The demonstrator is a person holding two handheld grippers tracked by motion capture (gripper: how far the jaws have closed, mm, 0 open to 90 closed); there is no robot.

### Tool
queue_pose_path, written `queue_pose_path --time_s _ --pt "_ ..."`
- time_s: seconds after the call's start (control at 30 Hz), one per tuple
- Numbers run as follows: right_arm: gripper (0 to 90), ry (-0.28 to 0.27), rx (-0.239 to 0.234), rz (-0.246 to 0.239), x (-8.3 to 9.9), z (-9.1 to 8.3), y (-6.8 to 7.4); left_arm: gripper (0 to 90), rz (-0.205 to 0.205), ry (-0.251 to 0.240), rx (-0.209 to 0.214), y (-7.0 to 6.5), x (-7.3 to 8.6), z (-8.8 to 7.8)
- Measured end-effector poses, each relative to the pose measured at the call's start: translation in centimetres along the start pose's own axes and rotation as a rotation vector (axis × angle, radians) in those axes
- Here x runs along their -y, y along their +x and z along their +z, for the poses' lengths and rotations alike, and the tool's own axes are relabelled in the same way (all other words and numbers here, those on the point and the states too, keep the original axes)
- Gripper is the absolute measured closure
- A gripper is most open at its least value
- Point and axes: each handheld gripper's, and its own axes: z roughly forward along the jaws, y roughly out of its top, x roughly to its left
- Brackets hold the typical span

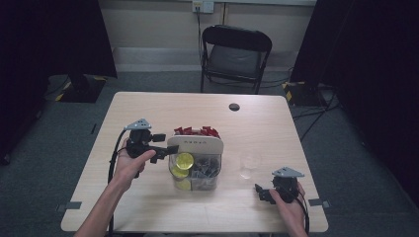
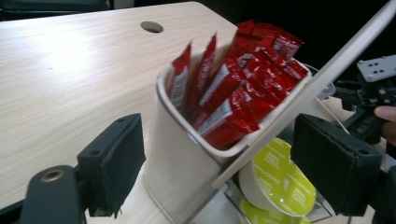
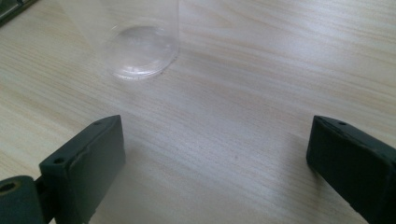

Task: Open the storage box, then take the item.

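we hold the left gripper at the left edge of the caddy, jaws spread either side of its white wall, red packets in the far bin, yellow pods nearer. our right gripper sits spread near the table front edge, the clear glass just beyond, bare wood between.

My forearms were bare, no sleeves. Each black gripper, left and right, carried a grey three-cornered plate on top and trailed a black cable. The jaws were blocky black pads with small screw holes.
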Motion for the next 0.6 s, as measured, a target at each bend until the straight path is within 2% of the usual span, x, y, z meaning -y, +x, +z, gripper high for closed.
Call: queue_pose_path --time_s 0.1,0.2,0.4,0.6 --pt "3.8 0.0 0.0 0.0 0.0 0.0 0.0 17.8 -0.011 -0.007 -0.02 0.29 -0.01 -0.14" --pt "3.8 0.0 -0.001 0.0 0.0 0.0 -0.01 16.7 -0.036 -0.014 -0.016 0.67 0.04 -0.15" --pt "3.8 0.0 -0.001 0.0 0.0 0.0 -0.01 16.2 -0.026 0.007 -0.017 0.55 0.08 0.27" --pt "3.8 0.001 -0.001 0.001 -0.01 0.0 -0.01 16.8 -0.029 0.002 -0.01 0.58 0.08 0.2"
